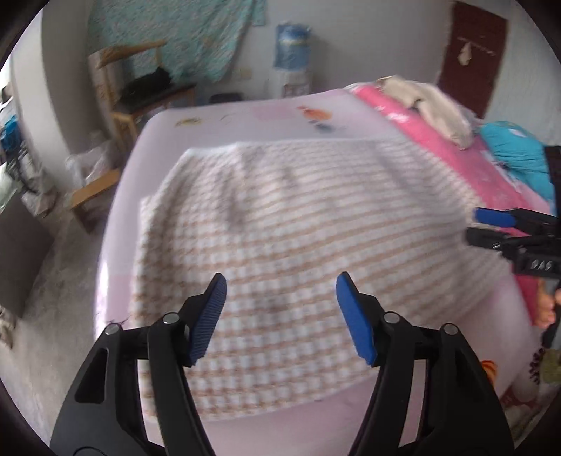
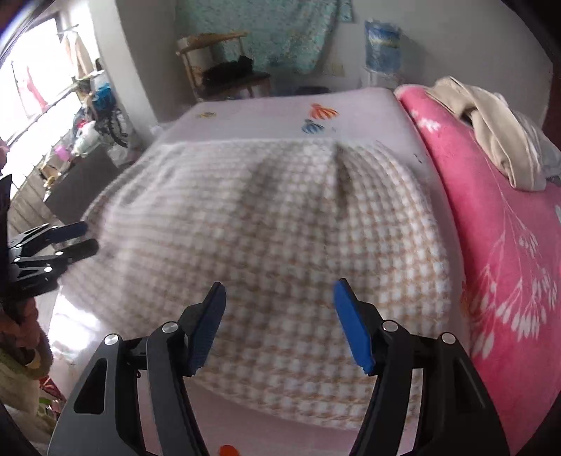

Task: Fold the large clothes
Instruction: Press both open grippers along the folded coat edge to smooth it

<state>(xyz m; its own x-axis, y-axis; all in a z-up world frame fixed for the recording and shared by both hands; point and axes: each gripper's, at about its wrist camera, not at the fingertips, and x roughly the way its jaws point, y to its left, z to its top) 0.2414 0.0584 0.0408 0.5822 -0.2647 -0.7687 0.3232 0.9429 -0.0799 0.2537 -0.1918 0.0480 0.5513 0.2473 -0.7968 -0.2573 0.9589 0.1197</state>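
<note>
Both grippers hang over the bed, and nothing is in either claw. The left gripper [image 1: 280,298] has its blue pads spread wide, with only the checked cloth [image 1: 298,245] showing in the gap between them. The right gripper [image 2: 278,301] is just the same: fingers wide apart, gripping nothing, looking down on that same cloth [image 2: 273,228].

The cloth is a large piece in a beige-and-white check, lying spread out on the pale pink bed sheet [image 1: 245,115]. It looks mostly flat, with a soft ridge running up toward its far edge in the right wrist view. Its near hem lies just below the fingers in both views, with bare sheet [image 2: 280,435] in front of it. Both pictures are blurred, so I can't say whether the cloth is a single layer or already doubled.

From the left wrist view the right gripper [image 1: 491,226] comes in at the right edge, out over the cloth's right side. From the right wrist view the left gripper [image 2: 80,238] sits at the left edge, by the cloth's left side; whether either one touches the fabric is hard to make out.

Along the right of the bed runs a bright pink blanket [image 2: 498,245] with a white leaf print, and a crumpled beige garment [image 2: 491,129] lies on top of it. Beyond the bed stands a wooden chair [image 2: 217,63] with something dark on its seat, and a teal patterned fabric [image 2: 266,31] hangs on the wall behind.
</note>
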